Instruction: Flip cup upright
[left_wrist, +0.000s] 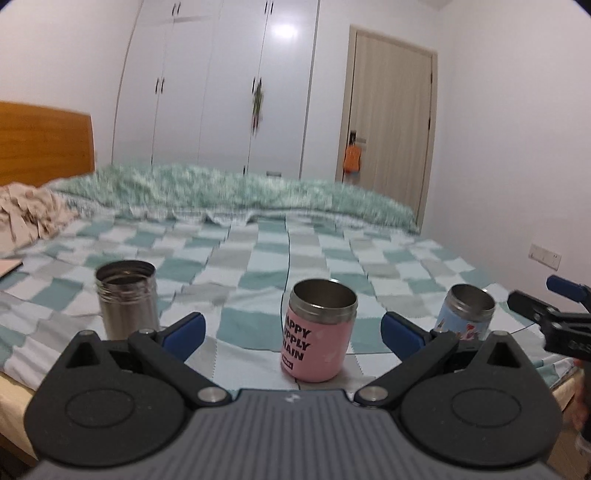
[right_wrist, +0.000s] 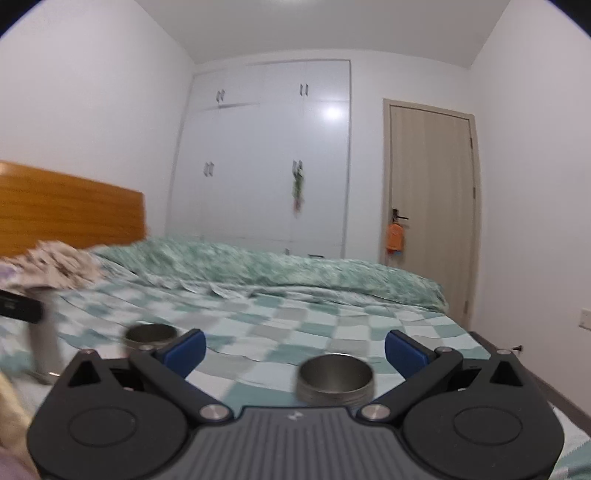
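Observation:
Three cups stand upright, mouths up, on the checked bedspread (left_wrist: 258, 258). In the left wrist view a steel cup (left_wrist: 127, 299) is at the left, a pink cup (left_wrist: 317, 334) with black lettering in the middle, and a blue cup (left_wrist: 467, 314) at the right. My left gripper (left_wrist: 291, 332) is open and empty, just short of the pink cup. My right gripper (right_wrist: 293, 350) is open and empty; a steel cup rim (right_wrist: 335, 376) shows low between its fingers and another rim (right_wrist: 149, 334) behind the left finger. The right gripper also shows at the right edge of the left wrist view (left_wrist: 546, 310).
A rumpled green duvet (left_wrist: 236, 188) lies across the far side of the bed, a beige cloth (left_wrist: 26, 218) at the left by the wooden headboard (left_wrist: 44, 140). White wardrobes (left_wrist: 221, 85) and a door (left_wrist: 388, 122) stand behind. The bed's right edge (left_wrist: 554, 373) is close.

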